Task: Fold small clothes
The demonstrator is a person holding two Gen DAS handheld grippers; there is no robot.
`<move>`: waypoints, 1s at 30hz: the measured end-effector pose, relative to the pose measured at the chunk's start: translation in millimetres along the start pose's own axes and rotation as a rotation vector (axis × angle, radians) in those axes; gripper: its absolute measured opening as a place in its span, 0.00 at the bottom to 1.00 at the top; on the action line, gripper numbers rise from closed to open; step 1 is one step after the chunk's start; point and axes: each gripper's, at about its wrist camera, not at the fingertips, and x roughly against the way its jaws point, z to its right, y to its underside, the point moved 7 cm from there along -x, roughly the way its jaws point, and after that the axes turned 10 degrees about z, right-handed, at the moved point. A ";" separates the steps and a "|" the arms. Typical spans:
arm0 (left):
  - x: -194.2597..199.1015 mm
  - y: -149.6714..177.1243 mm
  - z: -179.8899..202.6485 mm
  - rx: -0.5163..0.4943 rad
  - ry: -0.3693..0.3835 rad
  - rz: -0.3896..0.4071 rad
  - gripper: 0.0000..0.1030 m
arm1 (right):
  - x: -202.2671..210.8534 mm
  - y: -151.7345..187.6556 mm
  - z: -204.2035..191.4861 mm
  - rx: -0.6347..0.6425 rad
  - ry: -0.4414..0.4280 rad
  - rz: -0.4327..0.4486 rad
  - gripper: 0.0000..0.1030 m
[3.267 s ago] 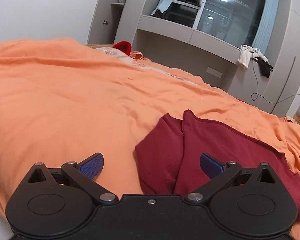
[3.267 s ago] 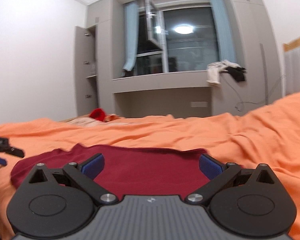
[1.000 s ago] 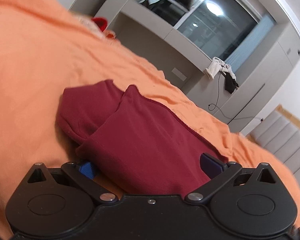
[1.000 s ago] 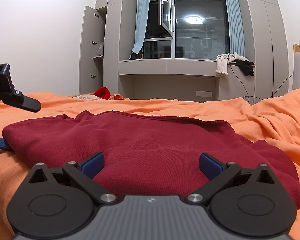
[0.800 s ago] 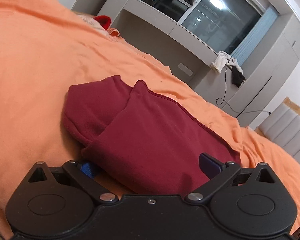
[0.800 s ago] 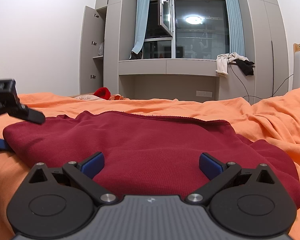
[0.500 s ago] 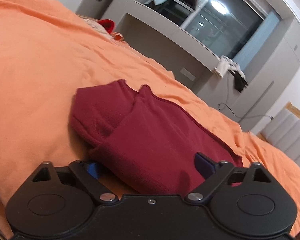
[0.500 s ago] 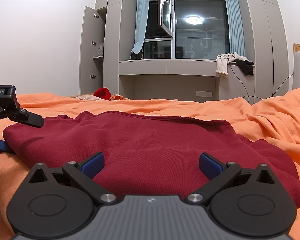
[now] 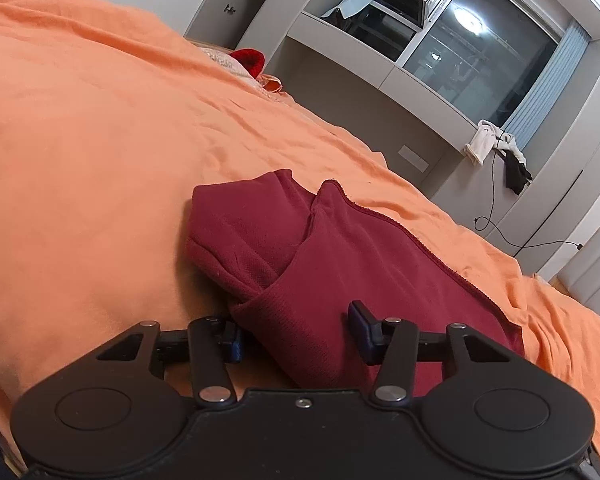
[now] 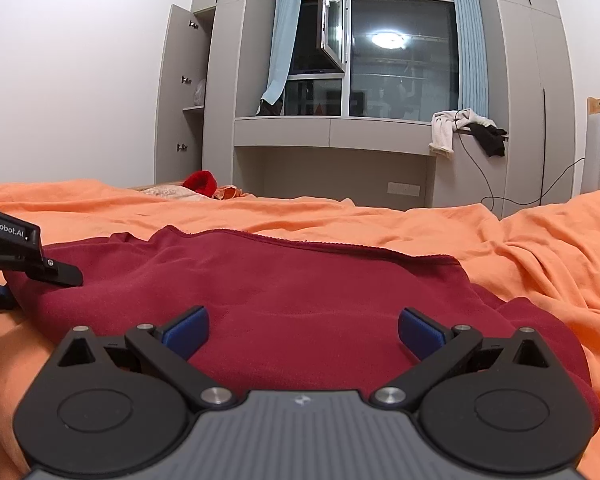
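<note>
Both grippers tilt slightly downward over the maroon garment [image 9: 364, 264]: left jaws closing around its edge, right jaws spread.

An orange bedspread [image 10: 340, 216] covers the bed, and at its far edge, left of the window [image 10: 384, 56], lie a bright red item [image 10: 200, 182] and a pale patterned fabric [image 10: 168, 192] beside it. Below the window runs a grey ledge with drawers [image 10: 332, 132]; on its right end hang a white cloth [image 10: 446, 130] and a black cloth [image 10: 490, 140], with a cable [image 10: 476, 172] trailing down. Pale blue curtains [image 10: 282, 36] flank the window, and an open grey cupboard [image 10: 184, 92] stands to its left.
</note>
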 end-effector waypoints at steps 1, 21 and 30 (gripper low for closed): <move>0.3 0.3 0.0 -0.005 0.001 0.002 0.50 | 0.8 -0.6 -2.2 0.006 -0.005 0.008 1.00; 2.7 -4.1 -0.7 -0.015 -0.017 0.032 0.30 | -1.8 13.7 -34.2 0.170 0.002 0.046 1.00; 13.3 -28.4 52.8 -0.186 0.048 0.099 0.15 | 8.2 -9.8 9.2 0.033 -0.048 0.007 1.00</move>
